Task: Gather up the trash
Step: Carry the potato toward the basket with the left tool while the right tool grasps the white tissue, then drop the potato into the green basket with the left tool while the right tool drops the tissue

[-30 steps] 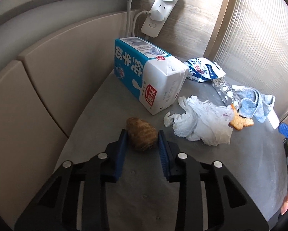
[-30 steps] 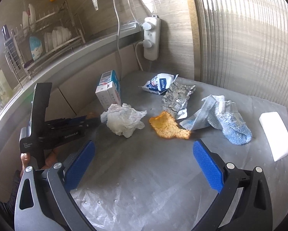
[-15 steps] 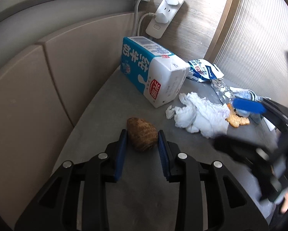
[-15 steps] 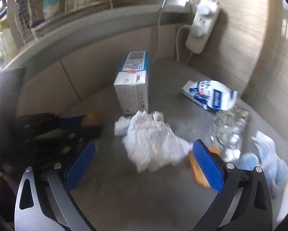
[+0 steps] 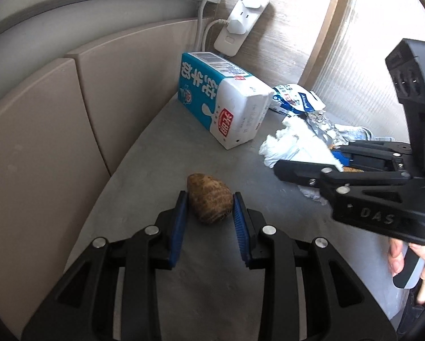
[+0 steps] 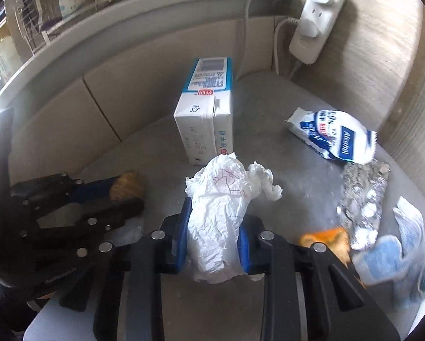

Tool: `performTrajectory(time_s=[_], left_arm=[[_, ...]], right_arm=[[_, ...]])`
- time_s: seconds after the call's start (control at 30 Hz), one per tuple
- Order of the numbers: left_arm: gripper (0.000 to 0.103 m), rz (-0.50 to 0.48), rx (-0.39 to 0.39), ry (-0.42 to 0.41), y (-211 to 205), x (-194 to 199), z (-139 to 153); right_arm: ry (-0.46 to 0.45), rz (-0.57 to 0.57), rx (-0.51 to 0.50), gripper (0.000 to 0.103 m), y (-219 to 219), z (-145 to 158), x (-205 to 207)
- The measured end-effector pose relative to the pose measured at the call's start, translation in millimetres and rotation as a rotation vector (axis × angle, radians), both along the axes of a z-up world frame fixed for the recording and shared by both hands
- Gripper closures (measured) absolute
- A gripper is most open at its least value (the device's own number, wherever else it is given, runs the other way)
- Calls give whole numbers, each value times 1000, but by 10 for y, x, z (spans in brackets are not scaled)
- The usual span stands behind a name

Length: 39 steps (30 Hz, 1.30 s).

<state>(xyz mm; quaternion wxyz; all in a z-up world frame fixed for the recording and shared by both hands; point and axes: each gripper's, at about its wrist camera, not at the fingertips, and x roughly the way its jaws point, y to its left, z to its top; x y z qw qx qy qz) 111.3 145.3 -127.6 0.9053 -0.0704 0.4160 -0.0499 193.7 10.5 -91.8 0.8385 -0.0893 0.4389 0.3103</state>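
Two grips are holding: my left tool (image 5: pixel 209 207) is clamping the taro root (image 5: pixel 209 201); my right tool (image 6: pixel 214 238), jaws just closing, is pinching the crumpled tissue (image 6: pixel 221 216). I am advising a straight lift off the tabletop (image 5: pixel 161 147).

One milk carton (image 6: pixel 205 110), one crumpled tissue (image 6: pixel 221 216), one brown root (image 5: pixel 209 201), one wipe packet (image 6: pixel 333 135), one foil sheet (image 6: pixel 363 201), one blue cloth (image 6: pixel 402 258), one power strip (image 6: pixel 316 17).

Bare grey countertop (image 5: pixel 144 153) lay open at left centre of the left wrist view. The milk carton (image 5: pixel 224 99) blocked the upper middle. The foil (image 6: pixel 363 199), wrapper (image 6: pixel 334 136) and cloth (image 6: pixel 402 244) crowded the right wrist view's right side.
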Motion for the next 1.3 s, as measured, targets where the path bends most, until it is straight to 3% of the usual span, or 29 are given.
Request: performTrajectory(time_s=[0.27, 0.5, 0.83, 1.0, 1.3], left_arm=[[72, -73, 29, -22, -243, -371, 227], [72, -148, -26, 22, -548, -883, 302], [72, -323, -52, 121, -1036, -1853, -5], [72, -360, -18, 182, -1232, -2150, -205], [72, -405, 101, 226, -1511, -2414, -446]], right_arm=[[-24, -65, 85, 74, -500, 268, -570], [1, -179, 121, 74, -994, 218, -1298], [105, -242, 137, 72, -1460, -146, -2575], [178, -266, 133, 72, -1585, -369, -3027], [207, -308, 126, 72, -1671, -524, -3113]])
